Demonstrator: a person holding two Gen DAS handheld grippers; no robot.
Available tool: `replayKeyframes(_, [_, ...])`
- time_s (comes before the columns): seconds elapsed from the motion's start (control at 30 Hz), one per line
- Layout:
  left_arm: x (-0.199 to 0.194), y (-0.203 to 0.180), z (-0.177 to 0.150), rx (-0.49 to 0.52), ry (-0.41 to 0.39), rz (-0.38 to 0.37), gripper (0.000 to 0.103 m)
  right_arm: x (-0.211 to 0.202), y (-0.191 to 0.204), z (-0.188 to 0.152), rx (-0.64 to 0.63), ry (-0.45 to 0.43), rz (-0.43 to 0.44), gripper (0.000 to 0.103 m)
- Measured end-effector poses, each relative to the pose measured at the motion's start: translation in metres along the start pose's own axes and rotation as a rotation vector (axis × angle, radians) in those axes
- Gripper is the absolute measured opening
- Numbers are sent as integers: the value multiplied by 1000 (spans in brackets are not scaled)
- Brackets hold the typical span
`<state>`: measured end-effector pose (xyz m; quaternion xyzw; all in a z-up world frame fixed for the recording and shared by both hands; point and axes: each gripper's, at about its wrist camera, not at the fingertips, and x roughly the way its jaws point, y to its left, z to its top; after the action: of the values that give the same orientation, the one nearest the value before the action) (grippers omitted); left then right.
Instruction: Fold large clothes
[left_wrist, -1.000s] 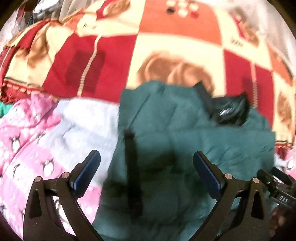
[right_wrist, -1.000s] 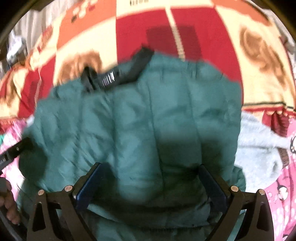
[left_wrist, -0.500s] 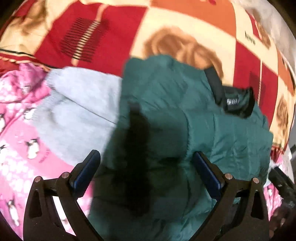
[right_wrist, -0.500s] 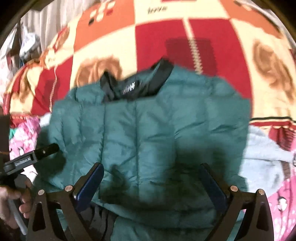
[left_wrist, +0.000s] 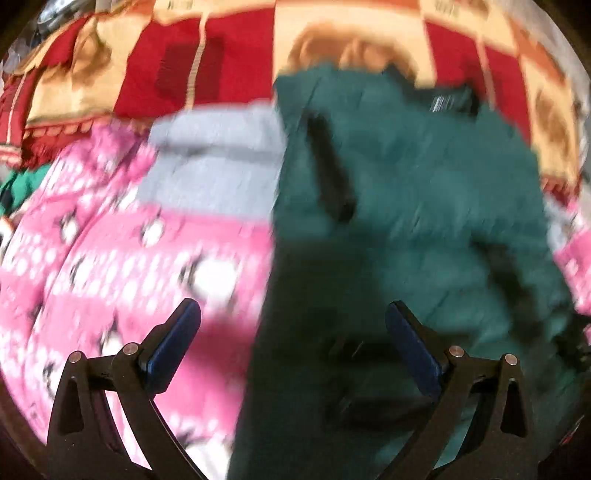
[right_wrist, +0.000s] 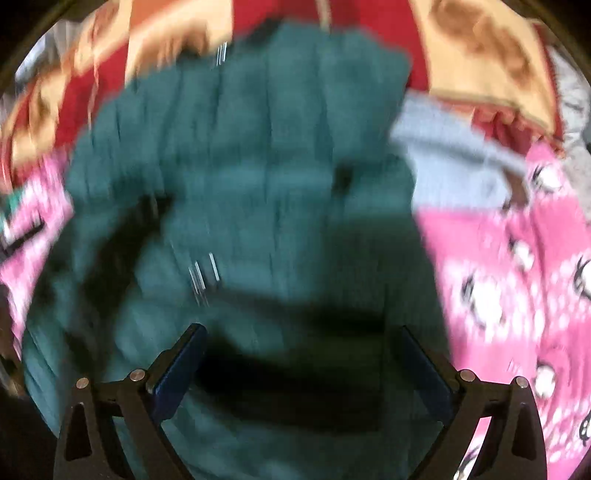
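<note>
A dark green quilted jacket (left_wrist: 417, 206) lies folded on the bed, its black collar (left_wrist: 448, 98) at the far end. It fills the middle of the right wrist view (right_wrist: 258, 177). My left gripper (left_wrist: 293, 343) is open and empty, above the jacket's left edge. My right gripper (right_wrist: 303, 365) is open and empty, above the jacket's near part. Both views are motion-blurred.
A grey garment (left_wrist: 218, 162) lies beside the jacket and shows in the right wrist view (right_wrist: 447, 158). A pink penguin-print blanket (left_wrist: 103, 251) covers the near bed. A red and cream checked blanket (left_wrist: 229, 62) lies beyond.
Both grippers have pulled back toward the near side and stay open. More of the pink blanket is in view, and the jacket's lower part sits under the fingers.
</note>
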<state>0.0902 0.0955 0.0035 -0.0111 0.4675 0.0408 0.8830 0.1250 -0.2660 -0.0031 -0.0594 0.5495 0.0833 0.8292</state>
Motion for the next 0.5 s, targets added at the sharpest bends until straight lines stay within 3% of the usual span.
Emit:
replayKeyframes(0.07, [14, 5, -18, -4, 94, 19, 101, -8, -2, -6, -15, -24, -10, 101])
replayKeyframes(0.13, [9, 13, -27, -53, 76, -18, 101, -27, -14, -14, 29, -79, -2, 101])
replayKeyframes(0.3, [-32, 36, -52, -106, -83, -83, 101, -89, -60, -47, 142, -304, 30, 99])
replayKeyframes(0.43, [-60, 49, -67, -131, -174, -76, 101, -98, -94, -81, 232, -345, 107, 99])
replayKeyframes(0.5, [-65, 58, -74, -153, -190, -73, 101, -93, -101, -93, 258, -330, 169, 91])
